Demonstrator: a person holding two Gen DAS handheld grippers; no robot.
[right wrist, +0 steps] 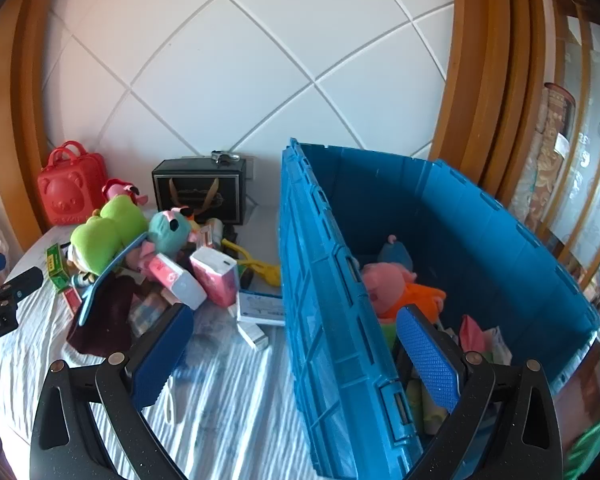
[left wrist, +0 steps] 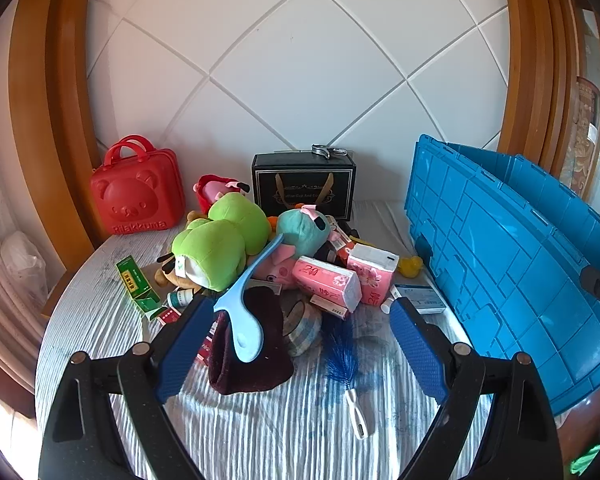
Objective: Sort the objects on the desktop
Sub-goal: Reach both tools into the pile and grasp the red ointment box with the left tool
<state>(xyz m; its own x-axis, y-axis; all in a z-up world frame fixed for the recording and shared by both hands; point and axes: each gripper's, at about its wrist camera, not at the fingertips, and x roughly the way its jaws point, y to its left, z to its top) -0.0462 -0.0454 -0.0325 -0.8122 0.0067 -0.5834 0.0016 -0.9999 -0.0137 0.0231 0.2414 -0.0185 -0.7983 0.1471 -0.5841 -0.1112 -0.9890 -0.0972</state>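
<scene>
Here the left tongs [left wrist: 300, 344] hang spread wide over the counter [left wrist: 260, 432], which is covered with a white ribbed cloth, and nothing sits in their grip. Between their blue pads [left wrist: 184, 344] lies a dark maroon cloth [left wrist: 256, 356] with a light blue shoehorn [left wrist: 244, 308] resting across it; neither is touched. A blue brush [left wrist: 342, 354] with a white handle lies just right of the cloth. Behind these is a heap: a green plush [left wrist: 220, 240], a teal plush [left wrist: 304, 228] and two pink tissue packs [left wrist: 348, 280], one leaning on the other. A green box [left wrist: 134, 280] lies apart on the left. At the back a red case [left wrist: 138, 196] and a black box [left wrist: 304, 188] stand against the white tiled wall [left wrist: 300, 60]. The right tongs [right wrist: 296, 356] are likewise released and empty, straddling the near wall of a blue bin [right wrist: 324, 300] that stands at the right edge of the counter: one finger hangs outside over the cloth, the other over the bin's inside. In the bin lies a pink plush [right wrist: 388, 284] in orange, with other soft things beside it that are too hidden to name. A white box [right wrist: 260, 308] lies on the counter just beside the bin.
</scene>
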